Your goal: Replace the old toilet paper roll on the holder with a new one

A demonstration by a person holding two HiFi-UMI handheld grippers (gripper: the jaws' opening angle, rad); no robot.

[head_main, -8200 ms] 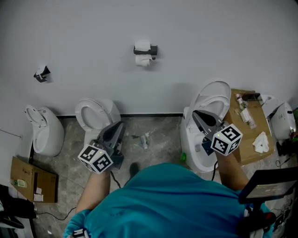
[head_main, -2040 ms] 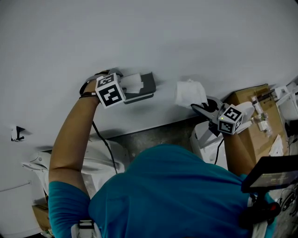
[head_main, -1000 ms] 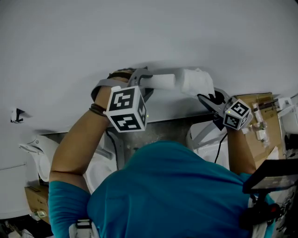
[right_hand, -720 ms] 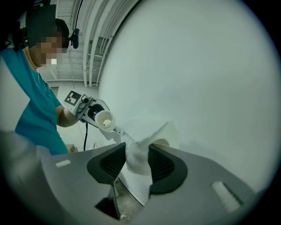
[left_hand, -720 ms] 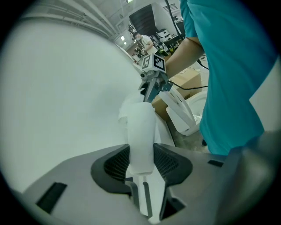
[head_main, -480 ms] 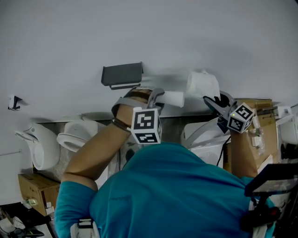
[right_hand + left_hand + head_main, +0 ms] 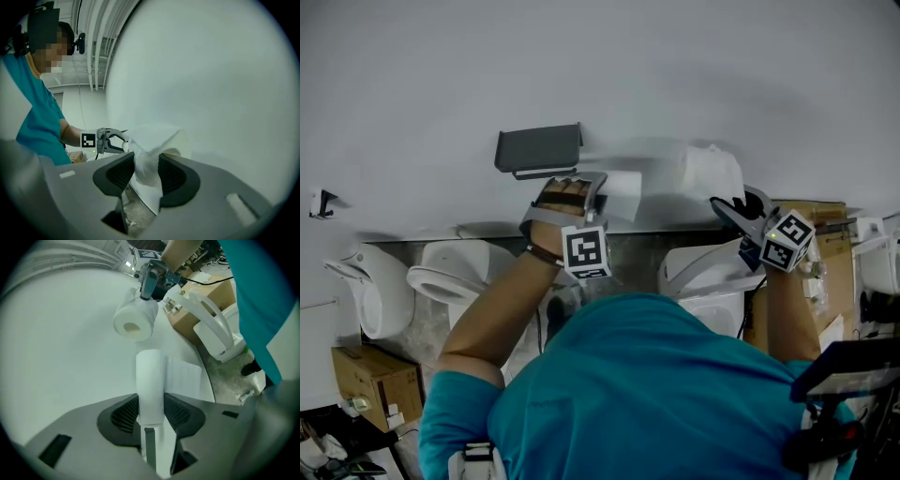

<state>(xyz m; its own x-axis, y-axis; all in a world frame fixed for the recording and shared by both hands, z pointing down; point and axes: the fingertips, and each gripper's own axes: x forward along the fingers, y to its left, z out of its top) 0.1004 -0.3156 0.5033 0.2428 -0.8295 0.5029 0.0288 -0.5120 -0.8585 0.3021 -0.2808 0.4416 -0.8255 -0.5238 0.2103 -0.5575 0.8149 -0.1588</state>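
- Setting: a plain white wall [image 7: 694,66] carries the dark grey holder [image 7: 539,148]. Neither roll is on it.
- Along the floor below are a white toilet [image 7: 450,277] under the left forearm, a second toilet [image 7: 703,277] under the right gripper, and a cardboard box [image 7: 187,326] beside that one.
- Left gripper [image 7: 598,187]: just under the holder's right end and apart from it. The forearm is raised with the elbow bent, and the marker cube faces the head camera.
- Its jaws pinch the old roll [image 7: 151,380] across its sides, and the roll sticks out past the jaw tips.
- Right gripper [image 7: 719,202]: right of the holder and close to the wall. Its jaws squeeze the new roll [image 7: 710,173] by its loose outer paper.
- The two rolls are near each other but not touching.
- Old roll: a slim, smooth cylinder with one sheet hanging beside it.
- New roll: fat, its outer wrap crumpled, with the core hole visible in the left gripper view.
- Jaw pads: dark and finely ribbed.
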